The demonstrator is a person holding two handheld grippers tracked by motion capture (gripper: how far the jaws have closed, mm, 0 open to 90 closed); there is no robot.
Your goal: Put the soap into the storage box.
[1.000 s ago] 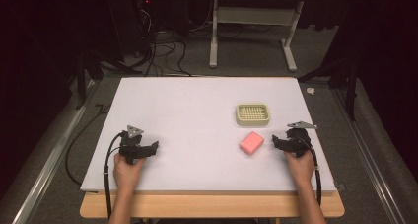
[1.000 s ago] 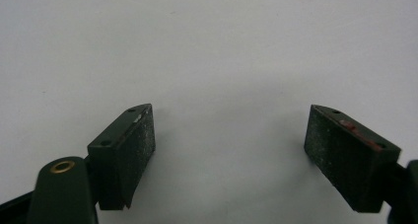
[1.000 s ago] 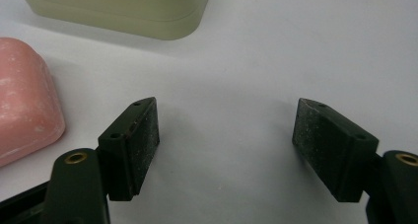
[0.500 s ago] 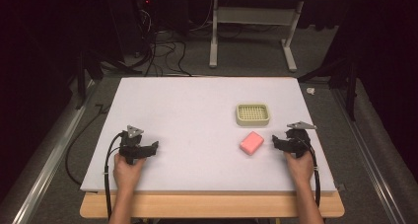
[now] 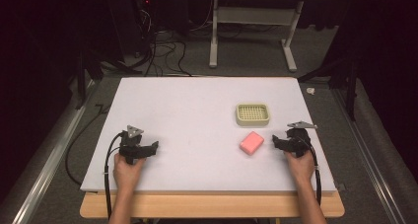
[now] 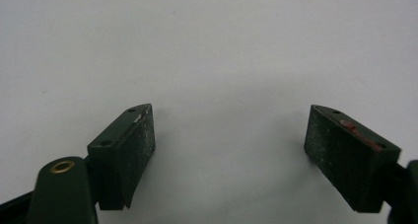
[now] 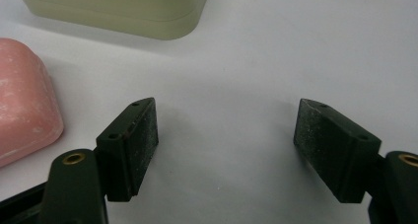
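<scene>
High view: a white desk (image 5: 197, 110) is recorded, with a pink bar of soap (image 5: 251, 142) lying flat toward its right side and a pale green soap dish (image 5: 252, 114) with a gridded top set just beyond it, near but apart. The right gripper (image 5: 277, 141) is rested on the desk just beside the soap, not touching it; the left gripper (image 5: 154, 147) is rested well apart at the near left, and each is held by a hand entering from the bottom edge. Left gripper view: its two dark fingers (image 6: 125, 150) are seen spread wide over bare desk, released, with nothing between them. Right gripper view: the fingers (image 7: 130, 145) are likewise seen parted and released over bare desk; the soap (image 7: 22, 100) is noted off to the left of the fingers, and the dish (image 7: 123, 9) beyond it. The soap is listed as a rounded-cornered block, matte pink with faint pale scuffs, probably smooth and liable to slip. Step judged in hand: the start, before any grasp. The next move is judged to call for the right gripper being shifted over the soap and its fingers being closed squarely across the bar's shorter width, for transfer to the dish.
</scene>
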